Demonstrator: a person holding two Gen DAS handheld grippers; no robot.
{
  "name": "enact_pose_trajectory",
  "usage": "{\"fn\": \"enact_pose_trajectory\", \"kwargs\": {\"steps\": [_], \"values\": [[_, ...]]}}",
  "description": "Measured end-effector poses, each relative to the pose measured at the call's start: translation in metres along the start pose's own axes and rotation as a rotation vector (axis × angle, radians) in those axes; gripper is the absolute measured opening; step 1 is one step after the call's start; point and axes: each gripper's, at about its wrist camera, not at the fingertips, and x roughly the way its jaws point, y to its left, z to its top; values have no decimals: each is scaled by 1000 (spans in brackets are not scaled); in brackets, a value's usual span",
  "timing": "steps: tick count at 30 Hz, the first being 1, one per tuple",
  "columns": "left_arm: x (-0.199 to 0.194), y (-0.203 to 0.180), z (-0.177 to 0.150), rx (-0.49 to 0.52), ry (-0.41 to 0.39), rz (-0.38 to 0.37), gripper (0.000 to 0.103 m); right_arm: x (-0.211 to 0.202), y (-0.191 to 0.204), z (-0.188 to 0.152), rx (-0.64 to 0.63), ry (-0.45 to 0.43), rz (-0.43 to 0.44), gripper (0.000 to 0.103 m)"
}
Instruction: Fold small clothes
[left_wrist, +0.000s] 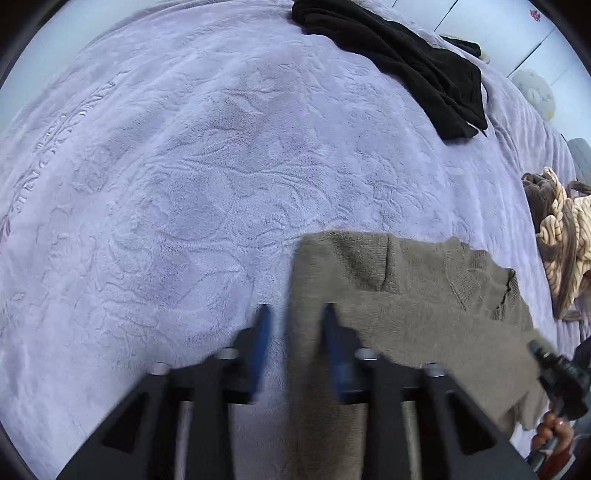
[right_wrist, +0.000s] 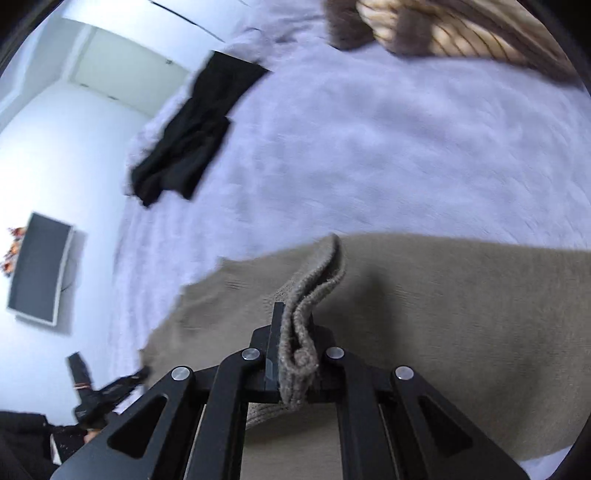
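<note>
- While the right gripper (right_wrist: 291, 332) stayed out of nothing but a bunched hem, its jaws were clenched on a doubled edge of the taupe knit sweater (right_wrist: 424, 295), thick and ribbed.
- Beside that sweater's left edge (left_wrist: 306, 295), the left gripper (left_wrist: 295, 314) stood part-open, the edge between its blue pads (left_wrist: 262, 332); whether they pressed it, I cannot tell.
- Folding looked barely begun: the sweater lay mostly flat on the plush lavender blanket (left_wrist: 184, 166).
- Beyond the sweater, a crumpled black garment (left_wrist: 399, 62) and a striped cream-and-brown one (left_wrist: 565, 251) awaited folding.
</note>
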Motion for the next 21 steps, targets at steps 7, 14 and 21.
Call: {"fn": "enact_pose_trajectory", "kwargs": {"steps": [7, 14, 21], "values": [[-14, 1, 3, 92, 15, -54, 75, 0, -30, -36, 97, 54, -66, 51], [27, -6, 5, 107, 109, -57, 69, 31, 35, -103, 199, 256, 290, 52], [9, 0, 10, 152, 101, -135, 18, 148, 137, -187, 215, 473, 444, 30]]}}
